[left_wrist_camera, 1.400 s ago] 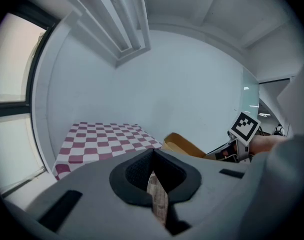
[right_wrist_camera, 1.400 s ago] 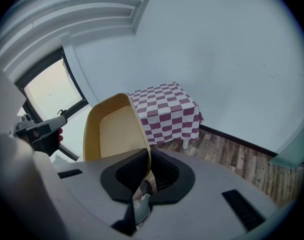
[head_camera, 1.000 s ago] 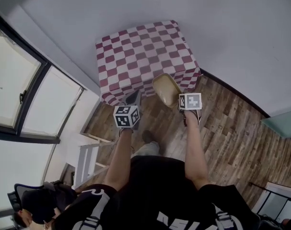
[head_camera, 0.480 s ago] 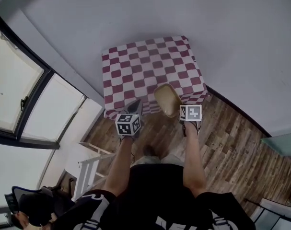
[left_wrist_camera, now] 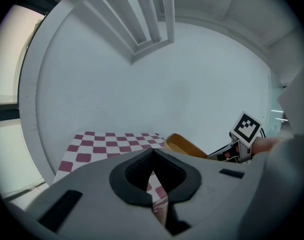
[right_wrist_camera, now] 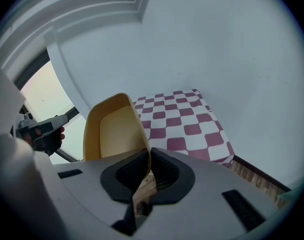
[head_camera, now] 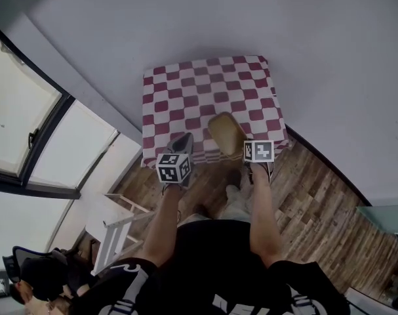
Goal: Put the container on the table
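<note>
Standing on a wood-plank floor (head_camera: 317,195), you are reaching both bare forearms (head_camera: 264,209) out ahead of your black shirt, one gripper in each hand.

Item, left gripper (head_camera: 181,143): its dark pads are meeting with nothing between them, and it is pointing at the near edge of the table (head_camera: 205,97), just beside the container and apart from it.

Item, right gripper (head_camera: 242,146): its jaws are clamping the thin side wall of the container (head_camera: 226,133), one pad inside and one outside. The right gripper view is showing that wall edge-on between the pads.

Item, container: a tan, oblong, shallow tub with rounded corners, empty. It is hanging in the air, tipped up on its side, over the near edge of the table; you cannot tell from the head view whether it is touching the cloth. Its long axis is running away from the right gripper's jaws toward the table and the wall (head_camera: 284,25) beyond, and its open side is facing your left gripper.

Item, table: small and square, wearing a red-and-white checked cloth that is draping down its sides, standing against the plain pale wall.

Item, surroundings: a white slatted rack (head_camera: 120,218) is sitting on the floor to your left, under a dark-framed window (head_camera: 21,110).
</note>
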### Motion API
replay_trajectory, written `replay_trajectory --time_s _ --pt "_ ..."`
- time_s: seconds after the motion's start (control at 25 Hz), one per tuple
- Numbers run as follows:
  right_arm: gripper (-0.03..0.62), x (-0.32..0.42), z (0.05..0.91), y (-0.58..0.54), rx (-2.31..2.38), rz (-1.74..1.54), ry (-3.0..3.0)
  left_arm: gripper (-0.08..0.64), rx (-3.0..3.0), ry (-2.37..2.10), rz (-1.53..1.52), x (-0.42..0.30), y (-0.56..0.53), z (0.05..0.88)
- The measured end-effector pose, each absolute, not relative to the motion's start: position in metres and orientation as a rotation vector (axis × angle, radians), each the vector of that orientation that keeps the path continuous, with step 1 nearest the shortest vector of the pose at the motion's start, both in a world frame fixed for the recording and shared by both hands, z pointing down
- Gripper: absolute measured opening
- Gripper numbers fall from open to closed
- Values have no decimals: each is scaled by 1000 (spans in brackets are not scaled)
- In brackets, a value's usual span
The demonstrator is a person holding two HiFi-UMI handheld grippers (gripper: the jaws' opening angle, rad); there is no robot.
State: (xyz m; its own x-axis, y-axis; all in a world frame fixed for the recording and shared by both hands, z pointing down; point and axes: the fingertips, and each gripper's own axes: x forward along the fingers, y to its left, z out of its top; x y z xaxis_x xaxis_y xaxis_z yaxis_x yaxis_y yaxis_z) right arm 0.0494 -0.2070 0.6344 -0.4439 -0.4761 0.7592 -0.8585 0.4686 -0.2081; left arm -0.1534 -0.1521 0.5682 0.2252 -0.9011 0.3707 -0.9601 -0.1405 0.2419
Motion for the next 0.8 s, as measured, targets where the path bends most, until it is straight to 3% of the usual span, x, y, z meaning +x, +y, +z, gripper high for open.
replay_trajectory --time_s 0.8 --pt "32 39 635 -443 896 735 -2185 25 1962 -1878 226 -141 -360 565"
